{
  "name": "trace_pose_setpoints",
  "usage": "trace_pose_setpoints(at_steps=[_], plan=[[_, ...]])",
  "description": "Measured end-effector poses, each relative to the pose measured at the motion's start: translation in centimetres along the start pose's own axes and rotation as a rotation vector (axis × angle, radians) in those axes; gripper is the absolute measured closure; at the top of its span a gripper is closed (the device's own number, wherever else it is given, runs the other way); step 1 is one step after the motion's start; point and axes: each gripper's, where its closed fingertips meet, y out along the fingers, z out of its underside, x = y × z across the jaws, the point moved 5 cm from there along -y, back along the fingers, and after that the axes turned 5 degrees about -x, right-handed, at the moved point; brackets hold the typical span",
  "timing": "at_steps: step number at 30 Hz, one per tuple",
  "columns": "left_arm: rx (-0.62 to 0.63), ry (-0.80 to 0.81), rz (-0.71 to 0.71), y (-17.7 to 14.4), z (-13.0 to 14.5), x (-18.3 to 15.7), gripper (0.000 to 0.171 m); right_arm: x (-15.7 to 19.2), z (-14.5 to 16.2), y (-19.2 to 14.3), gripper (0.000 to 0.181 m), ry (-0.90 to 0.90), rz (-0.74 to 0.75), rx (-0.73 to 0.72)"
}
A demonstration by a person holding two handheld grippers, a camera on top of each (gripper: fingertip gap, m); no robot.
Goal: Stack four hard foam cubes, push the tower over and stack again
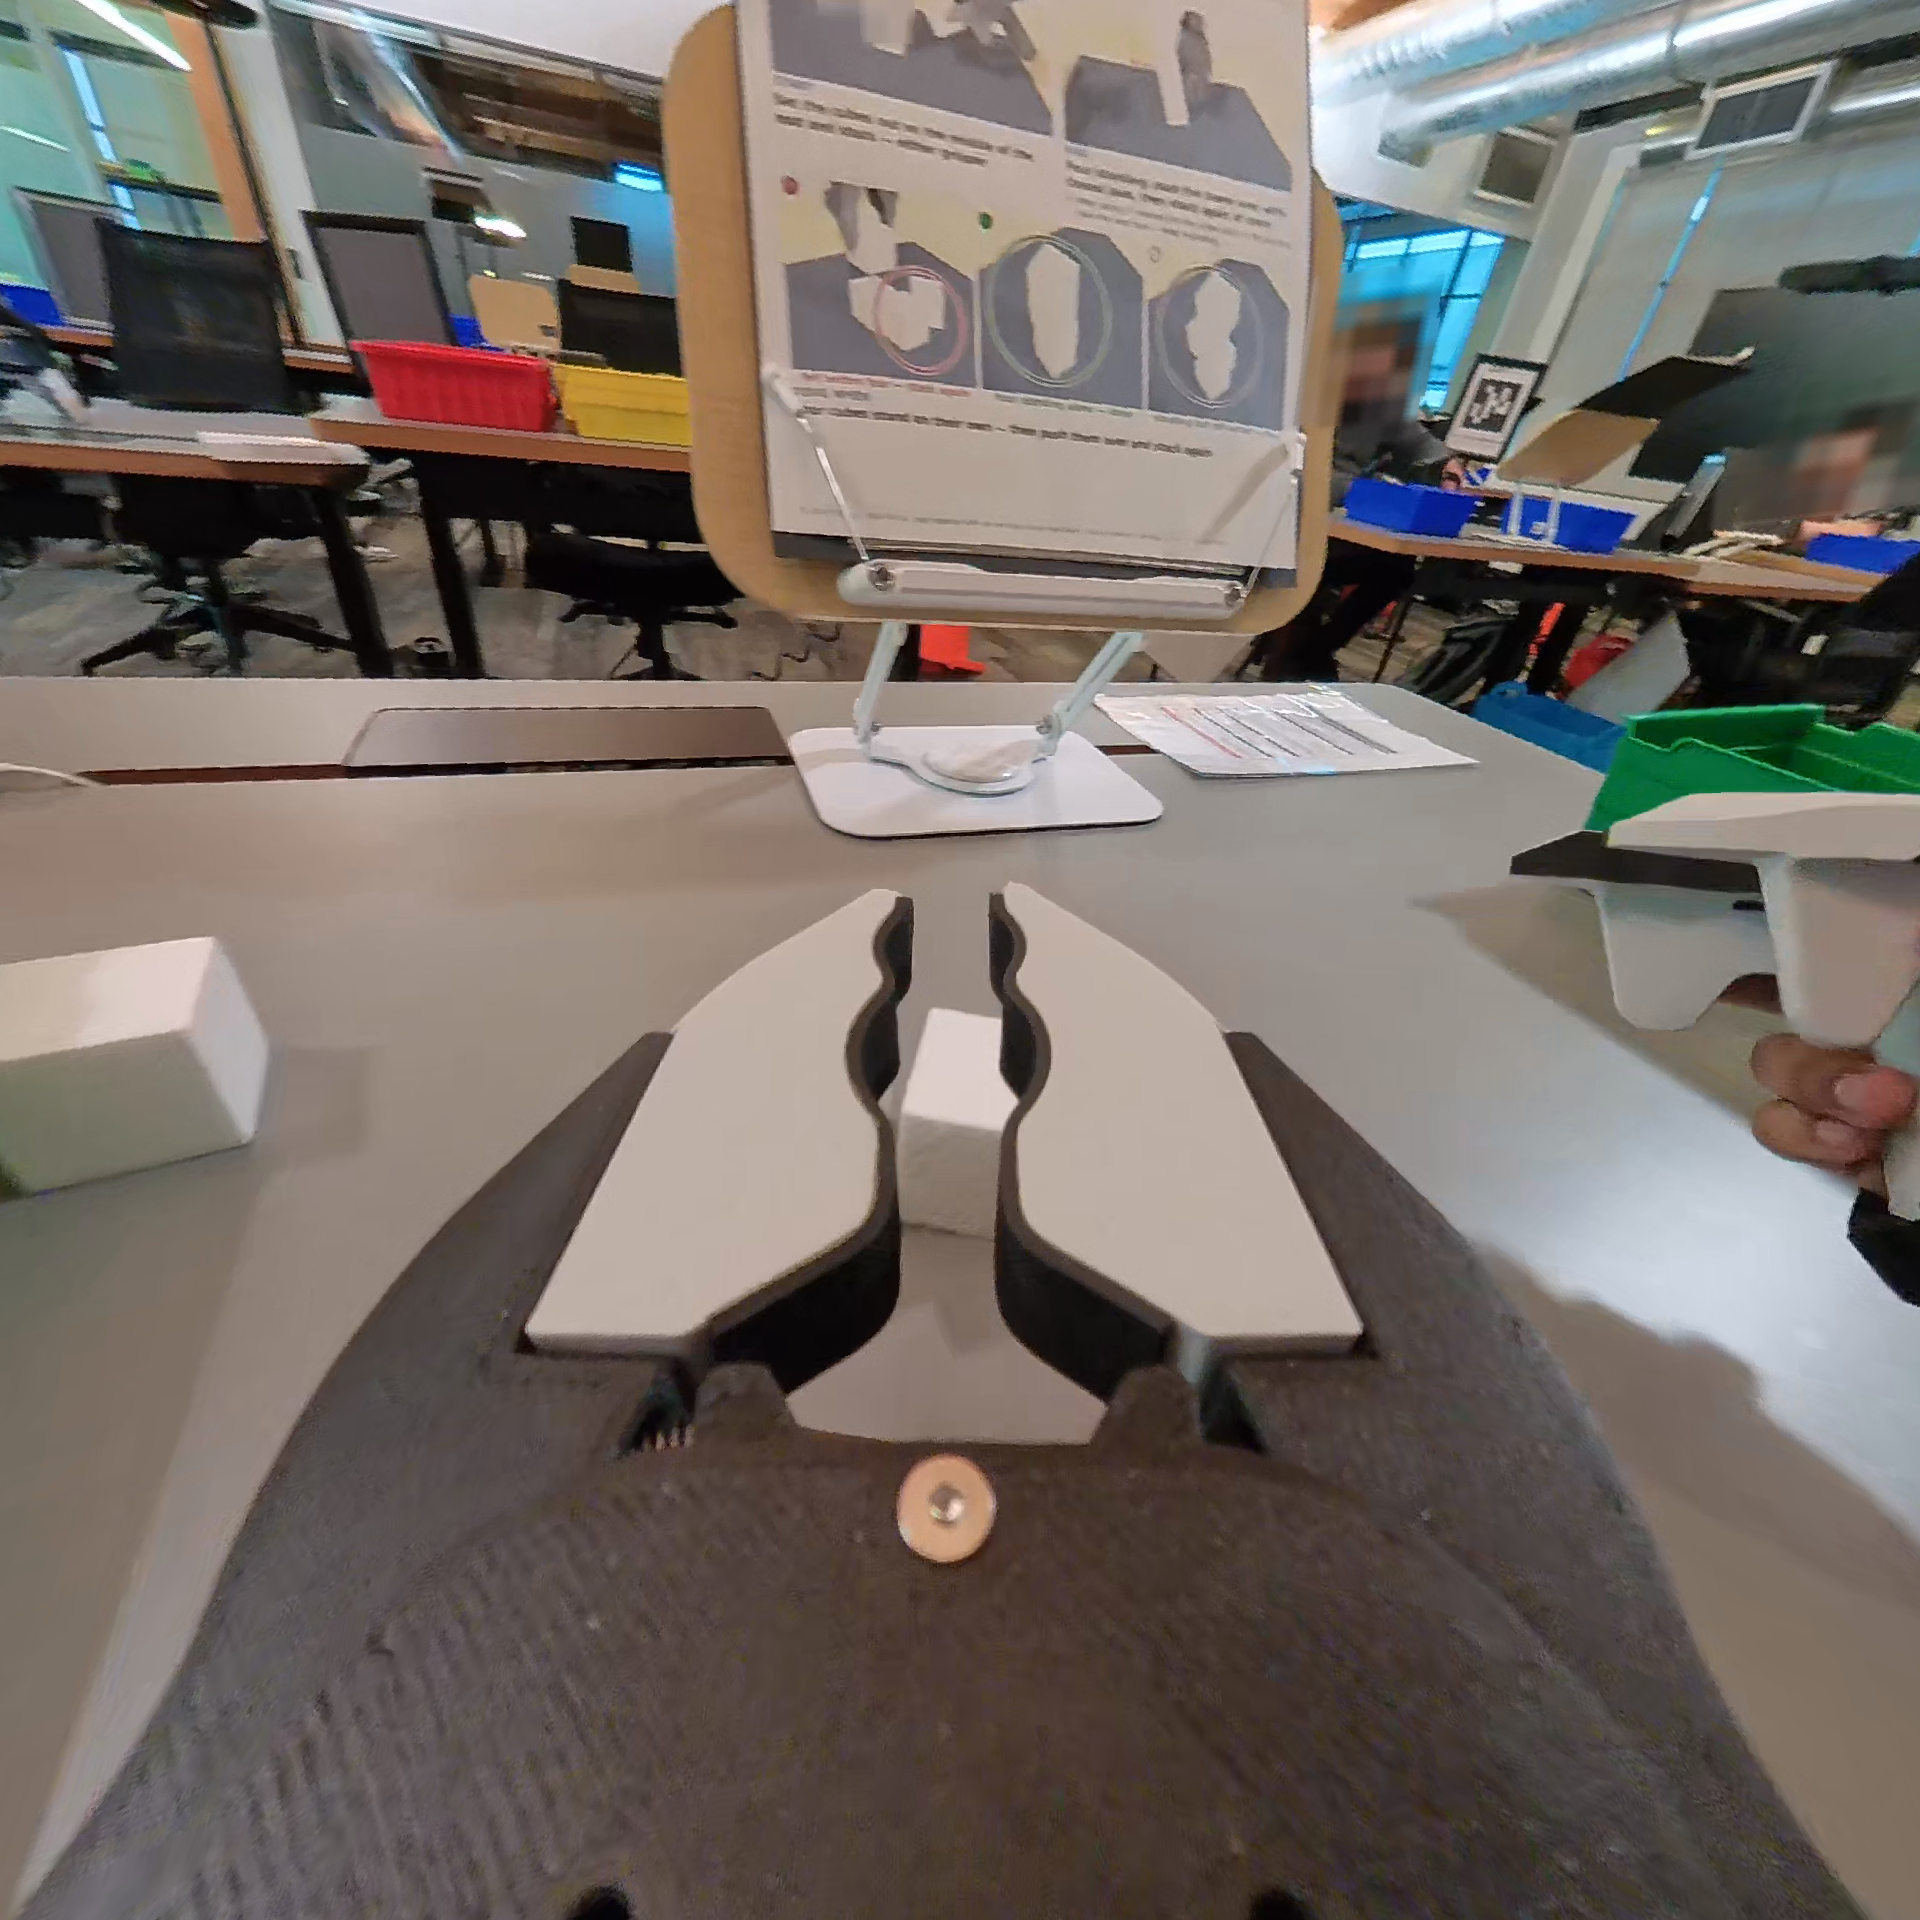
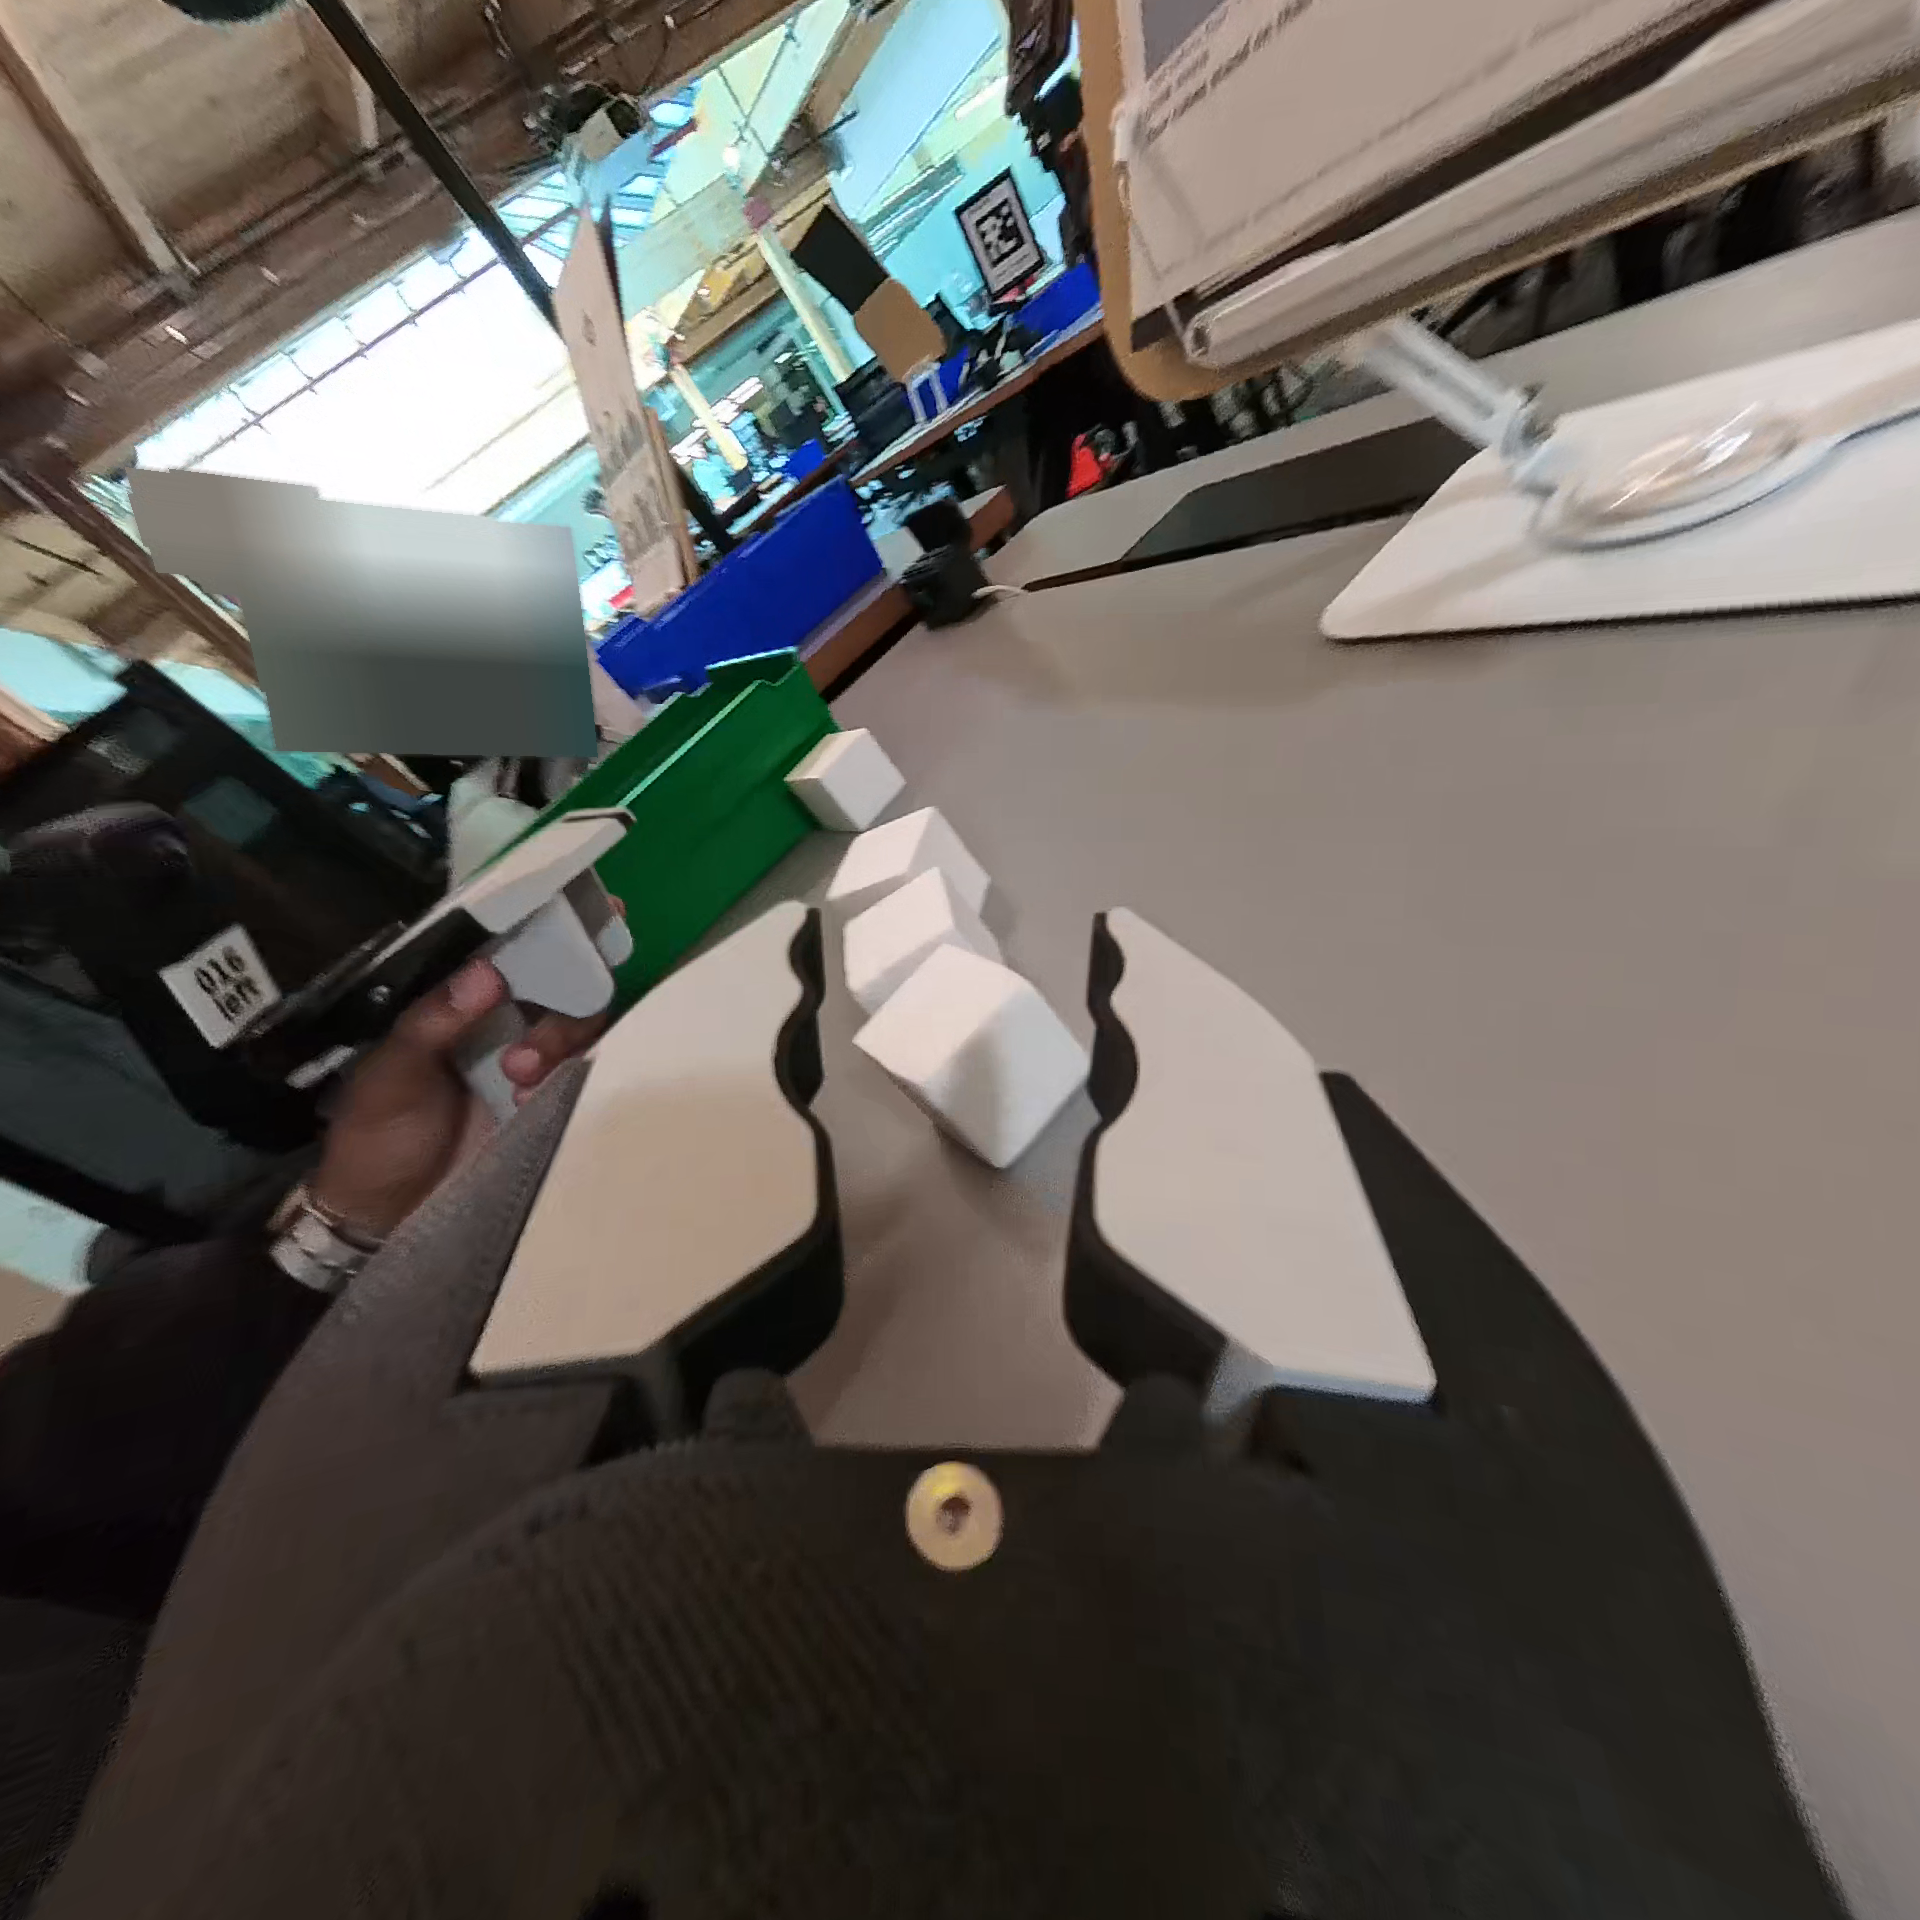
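The left tool [image 1: 951,904] has its fingers close together around a white foam cube [image 1: 951,1117] on the grey worktop [image 1: 1299,987]; whether they pinch it, I cannot tell. The right tool [image 2: 956,925] is apart, nearing the closest cube [image 2: 966,1049] of a scattered row beside a green bin [image 2: 707,821]. No tower stands, so this looks like the gathering step; next comes a firm, square grip and a lift.
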Motion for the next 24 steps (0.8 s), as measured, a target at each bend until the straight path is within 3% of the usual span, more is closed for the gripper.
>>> trace_pose_setpoints(at_steps=[12,24], plan=[[0.048,-0.072,0.169,4.3,1.0,-3.4,0.155,-1.3,-0.2,-4.1,0.129,-0.094,0.140,-0.023],[0.060,-0.113,0.104,2.4,1.0,-1.4,0.153,0.9,0.8,-1.0,0.111,-0.082,-0.030,0.007]])
